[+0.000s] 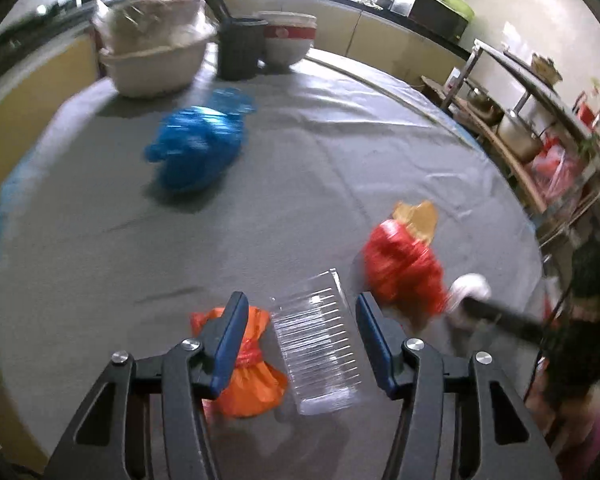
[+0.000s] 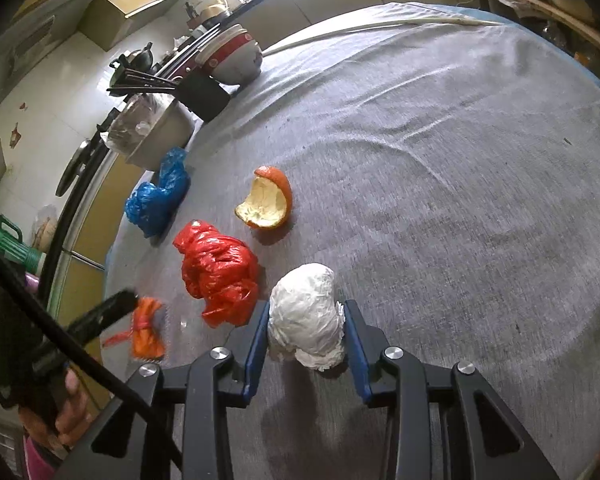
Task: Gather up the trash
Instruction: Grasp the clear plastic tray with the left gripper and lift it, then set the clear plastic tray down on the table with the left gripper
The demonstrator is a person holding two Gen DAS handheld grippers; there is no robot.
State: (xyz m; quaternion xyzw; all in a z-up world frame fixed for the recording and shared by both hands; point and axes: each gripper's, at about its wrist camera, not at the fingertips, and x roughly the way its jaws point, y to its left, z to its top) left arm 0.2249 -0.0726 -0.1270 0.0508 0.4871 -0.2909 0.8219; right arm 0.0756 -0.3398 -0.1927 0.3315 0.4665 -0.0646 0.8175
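- right gripper (image 2: 306,330): jaws closed onto white crumpled tissue wad (image 2: 306,316) on worktop (image 2: 460,200); light, soft, squashes — grip mid-bulk.
- left gripper (image 1: 300,332): about half open, empty, straddling clear ribbed plastic tray (image 1: 320,344); thin, slippery.

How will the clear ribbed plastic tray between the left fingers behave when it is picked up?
The clear plastic tray looks thin and see-through, so it is probably very light and may flex or crackle under a squeeze. Its glossy ribbed wall could slip on the fingers. Lying flat on the tablecloth, it seems unlikely to roll.
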